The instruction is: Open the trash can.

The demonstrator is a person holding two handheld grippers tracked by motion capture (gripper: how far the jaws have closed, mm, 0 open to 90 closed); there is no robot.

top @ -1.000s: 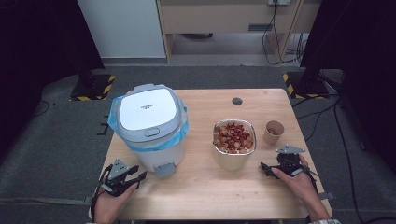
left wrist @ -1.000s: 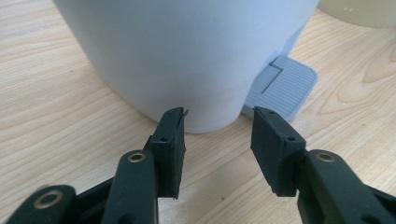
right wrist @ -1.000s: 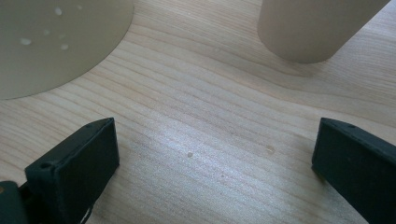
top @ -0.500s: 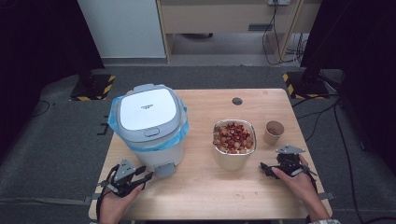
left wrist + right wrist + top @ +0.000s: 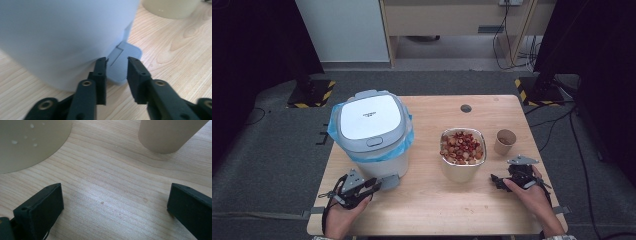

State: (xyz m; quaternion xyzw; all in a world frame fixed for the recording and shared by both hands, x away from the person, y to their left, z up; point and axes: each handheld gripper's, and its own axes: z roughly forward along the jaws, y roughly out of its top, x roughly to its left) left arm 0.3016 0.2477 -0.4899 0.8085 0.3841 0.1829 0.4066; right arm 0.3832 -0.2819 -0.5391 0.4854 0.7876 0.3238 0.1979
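two grippers at the table, left one at the bin pedal

one grey pedal (image 5: pixel 122 66) stuck out from the foot of the white bin (image 5: pixel 373 134) at the table's left front part, flat just above the wood. the left gripper (image 5: pixel 116 72) sat right at it, jaws narrow and just been closing, pedal tip between the pads; contact unclear, a thin gap showed at each side. pedal's long axis ran from the bin base out toward the person, free end pointing at the left gripper (image 5: pixel 371 184). the right gripper (image 5: pixel 498 180) rested on the table (image 5: pixel 427 210) with jaws wide, nothing between them, just in front of the bowl of nuts (image 5: pixel 462 149) and paper cup (image 5: pixel 504 141).
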